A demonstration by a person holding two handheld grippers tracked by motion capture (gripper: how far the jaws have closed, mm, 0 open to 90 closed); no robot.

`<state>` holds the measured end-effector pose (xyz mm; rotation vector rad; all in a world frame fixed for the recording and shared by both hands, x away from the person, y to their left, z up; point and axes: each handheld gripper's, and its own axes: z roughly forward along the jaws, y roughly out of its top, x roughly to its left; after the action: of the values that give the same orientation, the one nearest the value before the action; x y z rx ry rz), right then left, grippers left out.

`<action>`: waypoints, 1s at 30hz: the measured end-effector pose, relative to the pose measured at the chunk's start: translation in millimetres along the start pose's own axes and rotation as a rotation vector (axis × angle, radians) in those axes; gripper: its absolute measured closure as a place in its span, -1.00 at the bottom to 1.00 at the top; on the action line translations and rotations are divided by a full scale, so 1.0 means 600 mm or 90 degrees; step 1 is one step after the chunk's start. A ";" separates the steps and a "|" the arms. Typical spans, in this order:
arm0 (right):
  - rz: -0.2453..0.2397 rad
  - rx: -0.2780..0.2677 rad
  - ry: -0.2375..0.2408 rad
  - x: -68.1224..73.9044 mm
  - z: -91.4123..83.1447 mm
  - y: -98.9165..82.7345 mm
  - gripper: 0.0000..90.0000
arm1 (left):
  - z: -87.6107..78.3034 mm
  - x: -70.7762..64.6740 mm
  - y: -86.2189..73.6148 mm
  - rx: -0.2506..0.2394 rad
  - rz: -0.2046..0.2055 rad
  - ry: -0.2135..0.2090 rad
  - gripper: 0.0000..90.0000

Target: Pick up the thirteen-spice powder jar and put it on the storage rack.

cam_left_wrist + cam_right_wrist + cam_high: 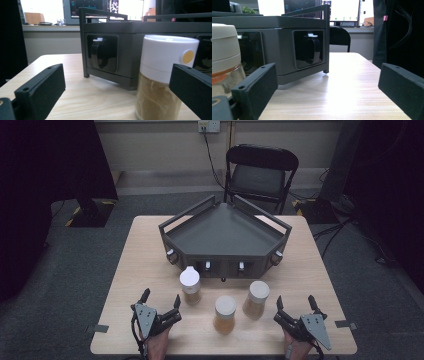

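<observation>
White-lidded jar (160, 82): glass cylinder, tan powder; left claw (160, 302) agape.

Three jars (225, 314) stand before the tray (225, 232) — on the table (140, 250).

We hold a black hand-held gripper in each hand: the left hand-held gripper (160, 304) and the right hand-held gripper (295, 306). Each carries a grey three-cornered plate with small dark screws on top, blocky black jaws with screw holes, and a black cable trailing behind it.
</observation>
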<state>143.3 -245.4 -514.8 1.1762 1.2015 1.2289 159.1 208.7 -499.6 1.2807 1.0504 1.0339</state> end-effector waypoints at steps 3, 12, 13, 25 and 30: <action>0.000 -0.001 0.000 0.000 0.000 0.000 -0.98 | -0.001 -0.002 0.009 -0.005 0.001 -0.005 -1.00; 0.000 -0.001 0.000 0.000 0.000 0.000 -0.98 | 0.002 -0.005 0.028 -0.013 0.002 -0.023 -0.99; 0.000 -0.001 0.000 0.000 0.000 0.000 -0.98 | 0.003 -0.005 0.030 -0.013 0.002 -0.027 -0.99; 0.000 -0.001 -0.001 0.000 0.000 0.000 -0.98 | 0.018 -0.004 0.059 -0.027 0.010 -0.077 -0.99; -0.001 -0.001 0.000 0.000 0.000 0.000 -0.98 | 0.025 -0.004 0.069 -0.035 0.016 -0.089 -0.99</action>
<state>143.2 -245.2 -515.1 1.1747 1.2007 1.2286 172.9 204.1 -458.1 1.3055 0.8962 0.9704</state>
